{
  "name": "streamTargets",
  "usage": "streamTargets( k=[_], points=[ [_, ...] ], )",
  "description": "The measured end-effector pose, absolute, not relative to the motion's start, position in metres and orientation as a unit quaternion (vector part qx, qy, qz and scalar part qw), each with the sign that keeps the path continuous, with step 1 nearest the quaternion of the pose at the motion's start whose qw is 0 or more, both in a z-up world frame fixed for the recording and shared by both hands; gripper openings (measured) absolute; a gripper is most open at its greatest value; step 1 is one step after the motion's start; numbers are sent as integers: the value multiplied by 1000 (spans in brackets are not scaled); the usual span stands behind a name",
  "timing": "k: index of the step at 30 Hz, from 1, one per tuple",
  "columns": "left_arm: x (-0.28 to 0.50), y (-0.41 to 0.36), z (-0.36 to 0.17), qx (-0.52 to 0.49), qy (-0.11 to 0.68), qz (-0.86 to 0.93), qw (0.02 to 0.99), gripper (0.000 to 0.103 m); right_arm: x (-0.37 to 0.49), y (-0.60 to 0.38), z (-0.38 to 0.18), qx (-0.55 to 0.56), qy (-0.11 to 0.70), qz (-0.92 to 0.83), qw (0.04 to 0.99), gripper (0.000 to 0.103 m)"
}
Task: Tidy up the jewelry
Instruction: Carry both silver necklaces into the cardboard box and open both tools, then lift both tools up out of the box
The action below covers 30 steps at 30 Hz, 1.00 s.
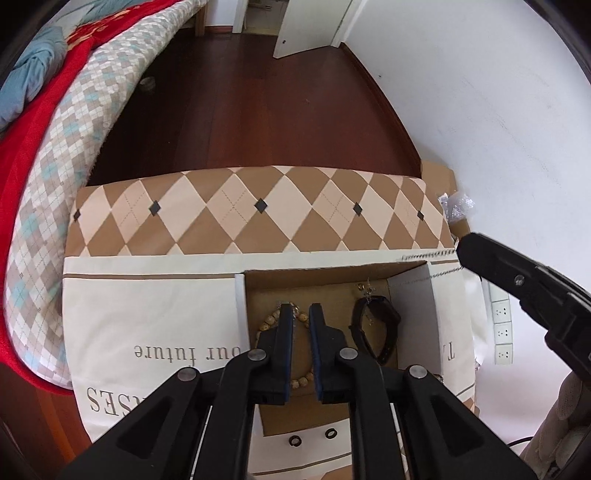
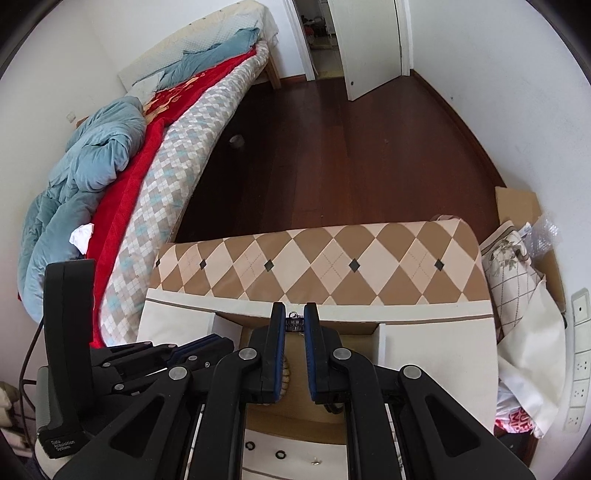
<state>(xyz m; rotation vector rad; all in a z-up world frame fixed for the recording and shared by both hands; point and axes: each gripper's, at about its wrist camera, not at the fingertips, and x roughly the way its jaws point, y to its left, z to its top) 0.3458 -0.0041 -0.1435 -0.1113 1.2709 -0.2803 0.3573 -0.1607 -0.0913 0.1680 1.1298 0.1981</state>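
Left wrist view: sits behind left gripper (image 1: 301, 314), looks forward and down, close over open brown cardboard box (image 1: 317, 277) on cream printed cloth (image 1: 147, 317). Right black gripper (image 1: 517, 280) enters at right edge.

Right wrist view: behind right gripper (image 2: 294, 314), higher and further back, same heading, over same box (image 2: 332, 325); left gripper (image 2: 199, 350) visible low left.

Shared: box, tan-and-cream diamond-patterned cushion (image 1: 258, 210) (image 2: 325, 266), dark red wooden floor (image 1: 258, 110) (image 2: 351, 155), bed with checked cover (image 1: 74, 122) (image 2: 177, 162), white door (image 1: 314, 26) (image 2: 369, 44).

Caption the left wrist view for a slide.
Left gripper open over a beaded bracelet in a cardboard box, a black watch beside it.
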Motion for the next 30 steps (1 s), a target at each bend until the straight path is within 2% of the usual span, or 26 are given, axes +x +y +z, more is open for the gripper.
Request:
streamTargets(
  k=[1,4,5,6,7,8,12,14,16,18,20,30],
  points=[
    [345,-2,-142,-48,589,-124,797,14,359,-162,-94,86,539,94,833,11],
    [340,1,-137,-36,578,-108,808,19,361,-162,-103,86,564,92,816,13],
    [338,2,-134,-33,573,-102,812,34,361,-164,-105,85,570,90,812,25],
    [336,4,-132,-28,568,-92,818,48,359,-166,-106,88,571,89,812,46],
    [335,7,-129,-23,561,-84,823,80,357,-170,-106,90,569,87,813,54],
    [333,8,-127,-20,552,-78,830,91,355,-173,-106,91,568,85,814,62],
    [325,16,-120,-10,535,-53,843,94,344,-189,-107,86,565,63,818,63],
    [320,17,-121,0,529,-43,848,102,338,-196,-108,75,564,41,821,63],
    [312,19,-121,12,522,-31,852,102,330,-199,-110,58,561,22,825,73],
    [304,18,-125,24,518,-19,855,102,318,-198,-115,18,558,-7,830,96],
    [296,19,-129,27,516,-12,856,102,306,-196,-122,-9,554,-26,832,102],
    [267,12,-146,46,521,-4,852,103,273,-184,-140,-36,548,-47,834,103]
  ],
)
